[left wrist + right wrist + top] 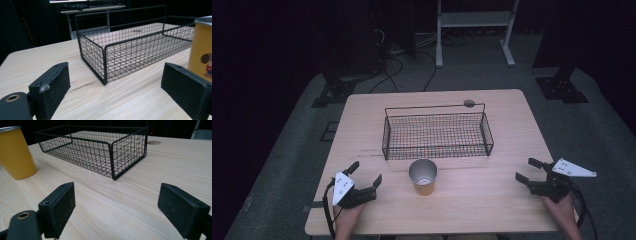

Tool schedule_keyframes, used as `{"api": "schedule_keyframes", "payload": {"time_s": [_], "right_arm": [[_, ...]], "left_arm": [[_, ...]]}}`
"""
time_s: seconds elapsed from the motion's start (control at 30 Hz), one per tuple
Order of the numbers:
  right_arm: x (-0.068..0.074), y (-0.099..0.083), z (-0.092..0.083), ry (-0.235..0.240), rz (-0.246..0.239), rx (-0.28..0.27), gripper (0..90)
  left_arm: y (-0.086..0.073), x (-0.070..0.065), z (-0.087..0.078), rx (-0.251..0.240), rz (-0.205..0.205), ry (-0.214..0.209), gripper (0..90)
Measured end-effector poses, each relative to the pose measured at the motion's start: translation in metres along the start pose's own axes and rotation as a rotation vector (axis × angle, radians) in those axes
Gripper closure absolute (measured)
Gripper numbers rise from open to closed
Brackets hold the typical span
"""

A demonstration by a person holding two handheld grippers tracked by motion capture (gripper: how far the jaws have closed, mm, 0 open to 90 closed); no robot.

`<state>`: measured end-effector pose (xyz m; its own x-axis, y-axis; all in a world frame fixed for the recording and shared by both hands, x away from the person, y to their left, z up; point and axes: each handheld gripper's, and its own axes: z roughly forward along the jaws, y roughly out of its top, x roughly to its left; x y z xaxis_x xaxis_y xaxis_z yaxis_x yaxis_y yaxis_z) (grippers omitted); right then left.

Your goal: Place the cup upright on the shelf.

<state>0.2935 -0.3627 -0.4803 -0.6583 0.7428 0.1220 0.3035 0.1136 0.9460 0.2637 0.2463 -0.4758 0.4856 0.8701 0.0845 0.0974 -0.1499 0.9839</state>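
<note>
Two grippers rest low over the near part of the wooden bench (pixel 492 200), one at each side, and both have their jaws spread wide with nothing between them. The left gripper (pixel 366 173) sits at the near left, held by a hand (pixel 346 217) that comes in from the bottom edge; its jaws point toward the far right, at the cup. The right gripper (pixel 529 170) sits near the right edge of the bench, its jaws pointing left and slightly away from the person.

Between them, closer to the left gripper, stands a yellow cup (pixel 423 177) with a metal rim and shiny inside, upright and open at the top. In the left gripper view the cup (pixel 201 50) shows a cartoon print on its side and stands just beyond the right-hand jaw, not touched by it. Just behind the cup lies a black wire basket (pixel 437 134), long side toward the person, with a tall wire handle rail along its far side. A small round grommet (pixel 469 103) sits in the bench beyond the basket.
</note>
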Motion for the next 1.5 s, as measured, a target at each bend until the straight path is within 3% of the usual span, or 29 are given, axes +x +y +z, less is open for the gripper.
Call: {"api": "schedule_keyframes", "payload": {"time_s": [0.2, 0.33, 0.5, 0.73, 1.1, 1.5], "right_arm": [[0.002, 0.0, 0.001, -0.006, -0.013, 0.007, 13.5], [0.002, 0.0, 0.002, -0.011, -0.016, 0.013, 13.5], [0.003, 0.0, 0.002, -0.012, -0.021, 0.019, 13.5], [0.003, 0.0, 0.002, -0.011, -0.022, 0.018, 13.5], [0.002, 0.0, 0.002, -0.011, -0.018, 0.017, 13.5], [0.002, 0.0, 0.002, -0.01, -0.017, 0.017, 13.5]], "left_arm": [[0.002, -0.003, 0.0, 0.002, 0.033, -0.011, 7.6], [0.004, -0.006, 0.001, -0.001, 0.016, -0.052, 6.8], [0.005, -0.01, 0.002, -0.008, 0.026, -0.047, 2.2], [0.007, -0.016, 0.004, -0.007, 0.037, -0.073, 2.2], [0.009, -0.026, 0.008, 0.008, 0.053, -0.155, 2.1], [0.011, -0.037, 0.011, 0.01, 0.066, -0.205, 1.4]]}}
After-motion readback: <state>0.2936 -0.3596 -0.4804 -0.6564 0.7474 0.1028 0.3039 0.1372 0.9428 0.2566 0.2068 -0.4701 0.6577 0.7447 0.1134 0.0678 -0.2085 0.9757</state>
